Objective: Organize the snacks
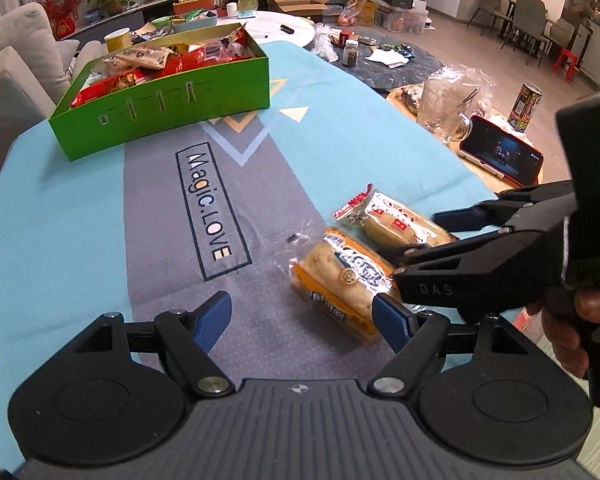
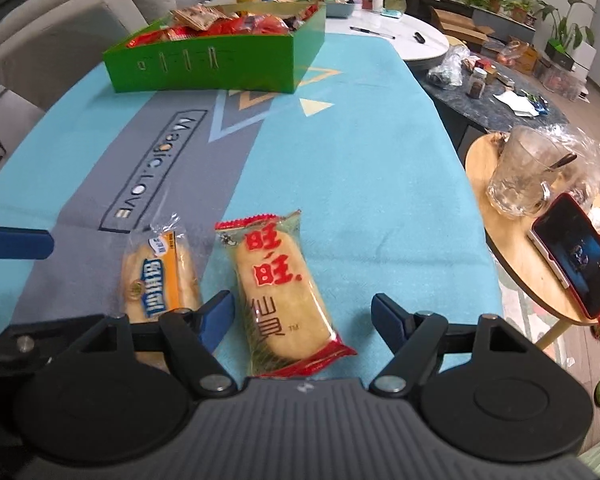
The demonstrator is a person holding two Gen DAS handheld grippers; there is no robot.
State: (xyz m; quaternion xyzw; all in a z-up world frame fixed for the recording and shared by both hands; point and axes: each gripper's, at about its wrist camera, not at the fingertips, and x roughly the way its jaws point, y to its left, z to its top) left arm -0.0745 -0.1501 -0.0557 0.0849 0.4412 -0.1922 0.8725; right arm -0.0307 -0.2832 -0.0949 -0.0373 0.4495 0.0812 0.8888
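Note:
Two snack packets lie side by side on the blue-grey mat. My left gripper (image 1: 304,320) is open low over the mat, and its right pad (image 1: 392,322) is at the near end of the orange and blue bread packet (image 1: 340,280) (image 2: 160,280). My right gripper (image 2: 304,320) (image 1: 436,236) is open and straddles the red and white rice cracker packet (image 2: 280,292) (image 1: 396,224) without its pads pressing it. A blue finger (image 2: 16,244) of the left gripper shows at the left edge. The green box (image 1: 160,120) (image 2: 220,64), heaped with snack packets, stands at the mat's far end.
To the right, a round wooden side table (image 2: 512,264) carries a glass mug (image 2: 520,176) and a red phone on a stand (image 2: 576,256). A sofa (image 2: 60,40) stands far left. White and dark tables with clutter lie beyond. A hand (image 1: 568,332) grips the right gripper's handle.

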